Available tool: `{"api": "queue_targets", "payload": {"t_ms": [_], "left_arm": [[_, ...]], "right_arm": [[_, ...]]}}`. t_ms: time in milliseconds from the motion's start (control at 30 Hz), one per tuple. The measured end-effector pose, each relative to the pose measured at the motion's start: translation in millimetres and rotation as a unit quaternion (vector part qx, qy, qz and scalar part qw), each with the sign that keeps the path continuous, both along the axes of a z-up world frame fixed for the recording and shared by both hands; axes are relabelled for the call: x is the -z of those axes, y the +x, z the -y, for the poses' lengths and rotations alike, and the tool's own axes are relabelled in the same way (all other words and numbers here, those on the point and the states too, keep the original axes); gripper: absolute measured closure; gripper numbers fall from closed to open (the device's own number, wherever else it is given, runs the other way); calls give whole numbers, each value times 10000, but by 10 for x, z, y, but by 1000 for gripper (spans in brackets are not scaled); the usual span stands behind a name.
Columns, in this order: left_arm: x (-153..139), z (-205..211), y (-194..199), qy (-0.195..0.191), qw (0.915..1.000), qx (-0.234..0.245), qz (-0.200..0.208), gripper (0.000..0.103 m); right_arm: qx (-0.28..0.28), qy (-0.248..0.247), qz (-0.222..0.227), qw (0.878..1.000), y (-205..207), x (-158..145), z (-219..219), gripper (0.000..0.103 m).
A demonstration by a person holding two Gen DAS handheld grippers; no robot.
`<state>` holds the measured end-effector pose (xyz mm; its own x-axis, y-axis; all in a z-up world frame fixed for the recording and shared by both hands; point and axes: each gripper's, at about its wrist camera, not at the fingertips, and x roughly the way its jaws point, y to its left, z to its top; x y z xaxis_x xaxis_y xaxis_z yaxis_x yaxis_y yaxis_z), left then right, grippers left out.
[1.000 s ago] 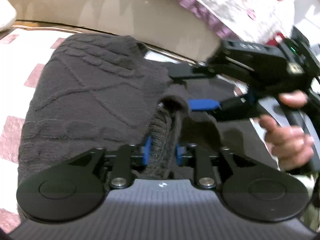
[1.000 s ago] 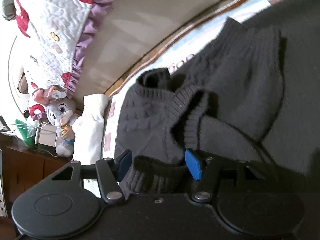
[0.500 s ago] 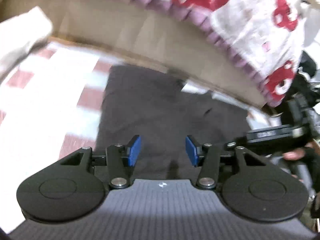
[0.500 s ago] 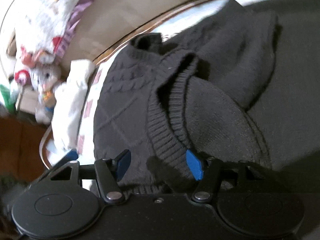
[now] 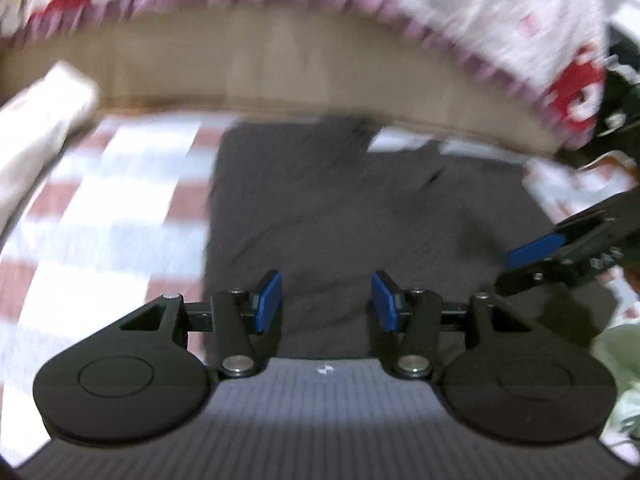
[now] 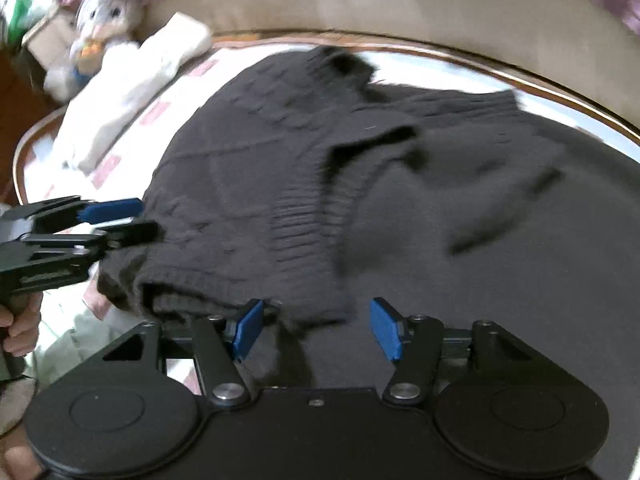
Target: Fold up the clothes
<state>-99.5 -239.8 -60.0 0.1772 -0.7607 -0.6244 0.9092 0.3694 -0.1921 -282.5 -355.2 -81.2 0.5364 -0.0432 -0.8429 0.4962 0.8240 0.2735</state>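
Both grippers level over the dark sweater (image 6: 360,184) on the bed. Left gripper (image 5: 326,306) jaws open, empty. Right gripper (image 6: 316,328) jaws open, empty, sweater hem at 12 o'clock.

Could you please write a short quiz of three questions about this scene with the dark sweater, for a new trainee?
1. True or false: the left gripper is shut on the dark sweater.
2. Multiple choice: what lies beside the sweater, near the plush rabbit? A) a folded white cloth B) a pair of shoes C) a book
3. Fill in: the pads on the right gripper are ____ in colour.

Key:
1. False; its jaws stand apart with nothing between them.
2. A; the folded white cloth lies on the checked cover.
3. Blue.
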Motion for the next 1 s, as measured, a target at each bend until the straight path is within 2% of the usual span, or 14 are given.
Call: {"api": "queue_targets", "payload": {"t_ms": [67,133,200,267,400,533,733,867,933,967,1000], "left_arm": [[-45,25,-117,-149,9998,120,-106,54],[15,122,-235,38,9996,179,-198,54],[93,232,-379,324,9993,176,-96,55],[152,348,-521,563,9983,156,6,55],[166,526,-818,864,9953,269,339,54],[127,624,-1058,1084,9916,387,586,54],[128,653,-1183,1246,9911,68,458,54],[139,642,-1182,1247,9913,-161,384,54],[137,638,-1176,1225,9915,-252,362,54],[129,632,-1180,1202,9917,-269,362,54],[121,627,-1188,1186,9918,-275,381,54]], "right_arm": [[43,-90,-36,9999,-271,-101,152,39],[82,-230,-104,9996,-563,-189,301,38],[185,-319,-159,9992,-933,-200,444,38],[471,-209,-117,9986,-1256,-152,586,38],[1126,120,-69,9935,-1858,96,709,38],[1741,500,1,9835,-2416,338,792,38],[2266,1320,366,9643,-2876,536,709,37],[2416,1656,862,9522,-2980,617,678,35],[2397,1763,988,9496,-2950,656,677,45],[2399,1770,1033,9489,-2928,676,674,64],[2436,1695,1069,9490,-2901,702,672,75]]}}
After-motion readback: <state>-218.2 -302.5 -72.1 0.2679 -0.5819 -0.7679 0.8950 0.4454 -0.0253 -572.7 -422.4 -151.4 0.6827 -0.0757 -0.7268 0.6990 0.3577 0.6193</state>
